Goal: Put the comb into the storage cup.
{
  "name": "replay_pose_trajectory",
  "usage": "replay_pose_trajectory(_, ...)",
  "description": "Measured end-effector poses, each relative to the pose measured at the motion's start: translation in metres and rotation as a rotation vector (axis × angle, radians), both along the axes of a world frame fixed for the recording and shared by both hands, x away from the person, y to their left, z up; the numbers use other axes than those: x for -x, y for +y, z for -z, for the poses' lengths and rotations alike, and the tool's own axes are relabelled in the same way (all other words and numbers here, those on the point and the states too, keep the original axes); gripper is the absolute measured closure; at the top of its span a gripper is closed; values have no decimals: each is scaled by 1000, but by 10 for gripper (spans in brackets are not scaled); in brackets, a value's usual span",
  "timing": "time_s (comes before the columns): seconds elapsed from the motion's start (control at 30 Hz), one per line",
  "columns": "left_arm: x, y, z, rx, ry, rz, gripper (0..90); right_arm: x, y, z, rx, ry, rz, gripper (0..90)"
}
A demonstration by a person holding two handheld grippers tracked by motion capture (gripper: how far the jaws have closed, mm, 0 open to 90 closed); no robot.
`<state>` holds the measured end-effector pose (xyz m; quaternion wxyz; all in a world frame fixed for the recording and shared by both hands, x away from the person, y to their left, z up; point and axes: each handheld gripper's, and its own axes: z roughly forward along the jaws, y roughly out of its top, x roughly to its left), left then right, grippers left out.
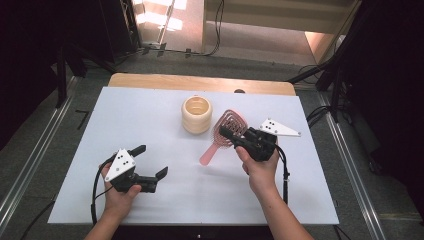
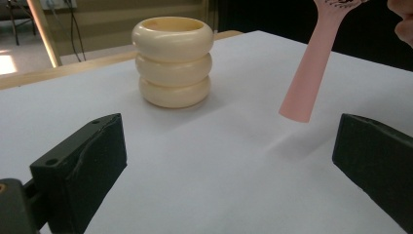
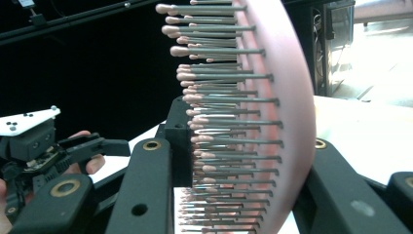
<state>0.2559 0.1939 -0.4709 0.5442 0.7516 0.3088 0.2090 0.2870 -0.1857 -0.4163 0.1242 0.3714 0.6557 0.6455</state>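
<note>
we see the right gripper [image 1: 231, 136] clamped on the head of the pink hairbrush [image 1: 226, 135], one jaw pressing into the bristles and the other against the smooth back. in the right gripper view the hairbrush [image 3: 272, 122] stands on edge between those jaws, bristles pointing toward the left of that view. the brush looks lifted: its handle slopes down and away from the right gripper toward the person, and in the left gripper view the handle end [image 2: 304, 83] hangs just above the white table [image 2: 219, 170] with a faint shadow under it.

the left gripper [image 1: 150, 162] is spread wide and holds nothing; in its own view its two jaws sit far apart with bare table between them. it rests low, well apart from the right gripper, in the person's left hand [image 1: 120, 192]. in the right gripper view we see the left gripper [image 3: 104, 145] farther off, to the left of the brush.

ahead of the left gripper, between its jaws in its view, stands the cream ribbed cup [image 2: 173, 61], upright and open at the top. in the high view the cup [image 1: 196, 114] is just beside the brush head, on the side away from the right gripper's hand [image 1: 260, 167].
</note>
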Motion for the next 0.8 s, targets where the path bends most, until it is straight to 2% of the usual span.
replay_pose_trajectory(0.8, 3, 39, 2, -4, -14, -64, 1, -18, -11, -11, 5, -12, 21, 625)
